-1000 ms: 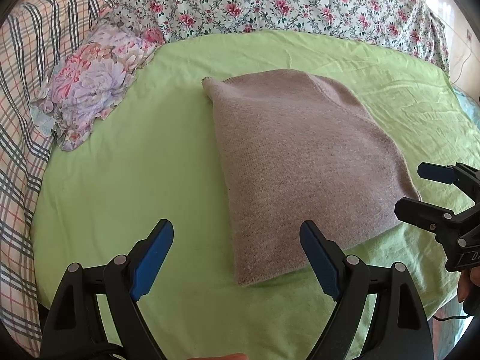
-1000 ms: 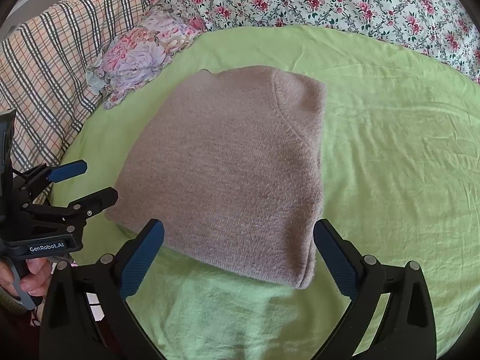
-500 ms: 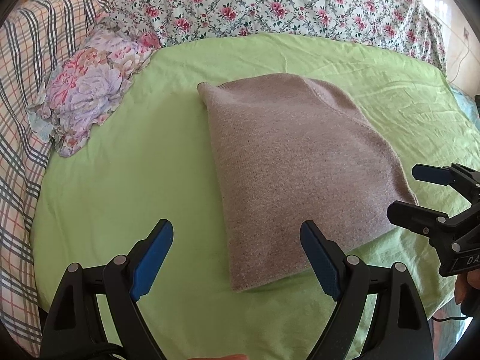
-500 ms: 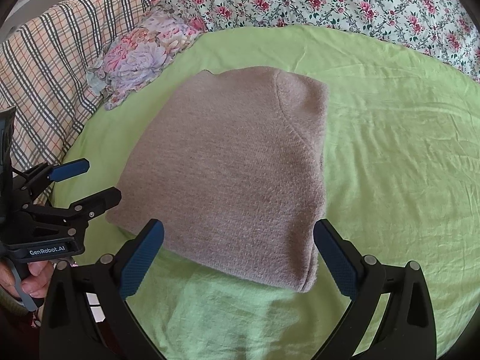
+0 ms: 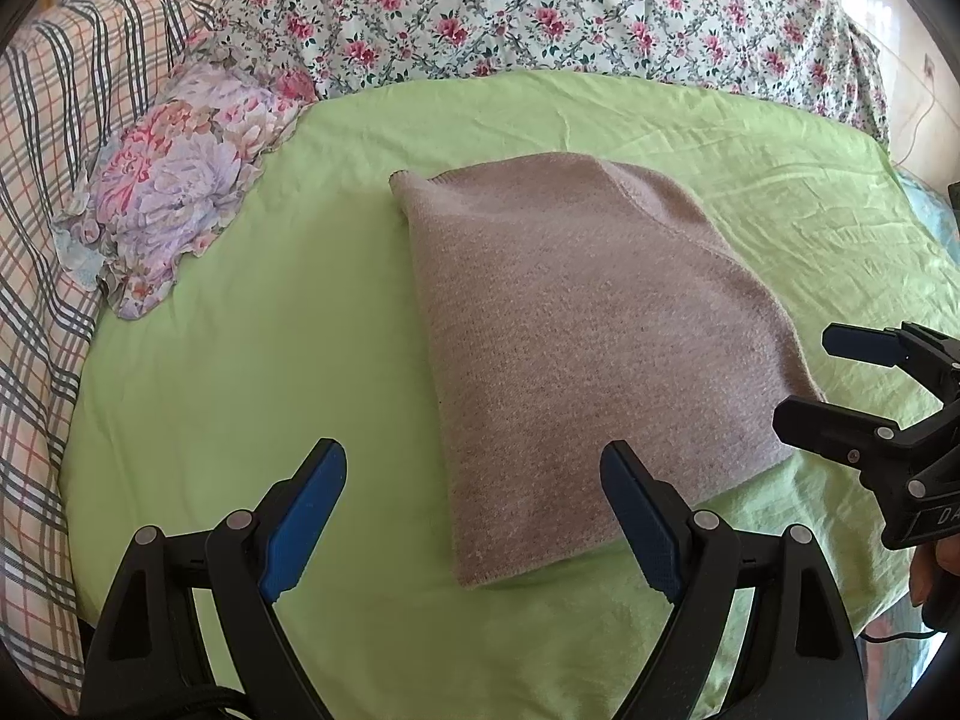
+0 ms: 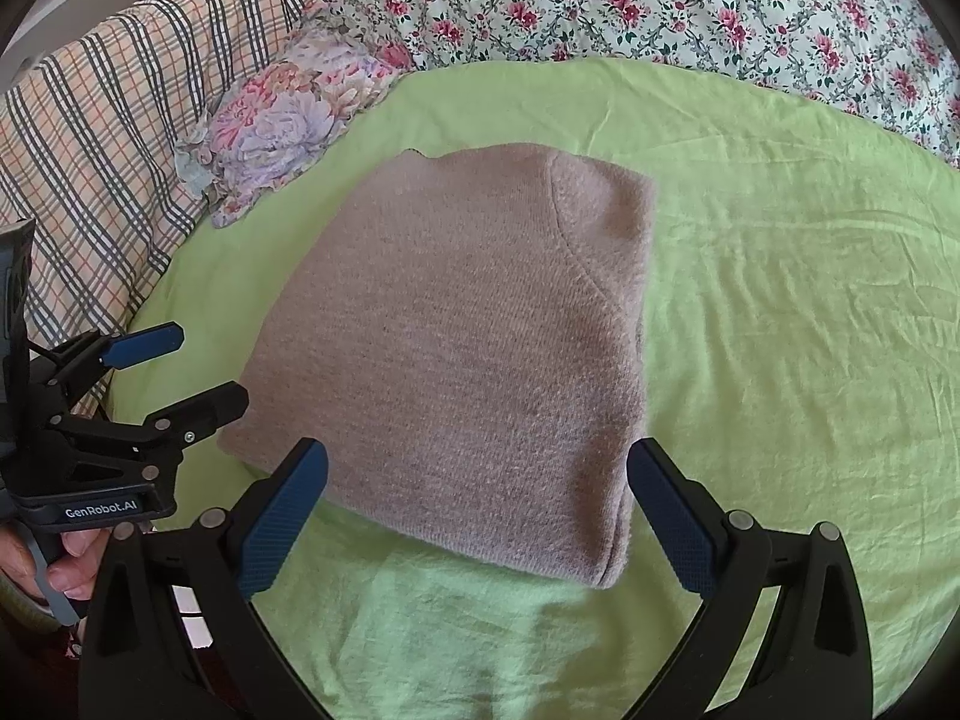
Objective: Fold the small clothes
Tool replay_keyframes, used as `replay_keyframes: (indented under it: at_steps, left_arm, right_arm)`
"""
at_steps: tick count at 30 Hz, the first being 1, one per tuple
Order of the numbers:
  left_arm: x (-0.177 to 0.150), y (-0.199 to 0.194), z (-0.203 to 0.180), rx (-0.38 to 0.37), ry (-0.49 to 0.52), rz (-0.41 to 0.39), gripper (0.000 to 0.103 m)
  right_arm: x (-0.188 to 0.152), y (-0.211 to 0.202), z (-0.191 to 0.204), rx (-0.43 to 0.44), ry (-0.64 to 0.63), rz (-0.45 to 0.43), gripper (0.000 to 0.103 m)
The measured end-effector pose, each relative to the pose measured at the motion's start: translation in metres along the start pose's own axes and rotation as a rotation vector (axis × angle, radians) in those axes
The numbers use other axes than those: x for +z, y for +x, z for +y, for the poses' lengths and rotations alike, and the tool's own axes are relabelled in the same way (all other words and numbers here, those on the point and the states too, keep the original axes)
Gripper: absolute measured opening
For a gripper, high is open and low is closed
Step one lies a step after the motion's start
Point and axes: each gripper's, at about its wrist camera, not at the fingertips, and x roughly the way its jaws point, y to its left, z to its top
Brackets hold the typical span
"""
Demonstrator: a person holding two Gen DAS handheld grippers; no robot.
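A folded taupe knit garment (image 5: 576,324) lies flat on the green sheet (image 5: 228,360); it also shows in the right wrist view (image 6: 474,348). My left gripper (image 5: 474,516) is open and empty, hovering just short of the garment's near left corner. My right gripper (image 6: 477,516) is open and empty, over the garment's near edge. Each gripper shows in the other's view: the right one (image 5: 840,384) at the garment's right corner, the left one (image 6: 186,366) at its left corner. Neither touches the cloth.
A floral pillow (image 5: 180,192) lies at the back left of the sheet. A plaid blanket (image 5: 42,192) runs along the left side. A rose-patterned quilt (image 5: 540,6) is piled along the back. The bed's near edge drops off below the grippers.
Both grippers have drawn back and up slightly from the garment, so it sits farther away in both views. The garment has not moved. Both jaws stay open.
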Motion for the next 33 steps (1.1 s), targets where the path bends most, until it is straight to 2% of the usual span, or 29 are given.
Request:
replay_keyframes:
  at_steps: [33]
  left_arm:
    - [0.0065,0.0047,-0.0055,-0.009,-0.01,0.005,0.087]
  right_arm:
    - [0.0004,0.0077,-0.0019,0.003,0.02,0.005,0.1]
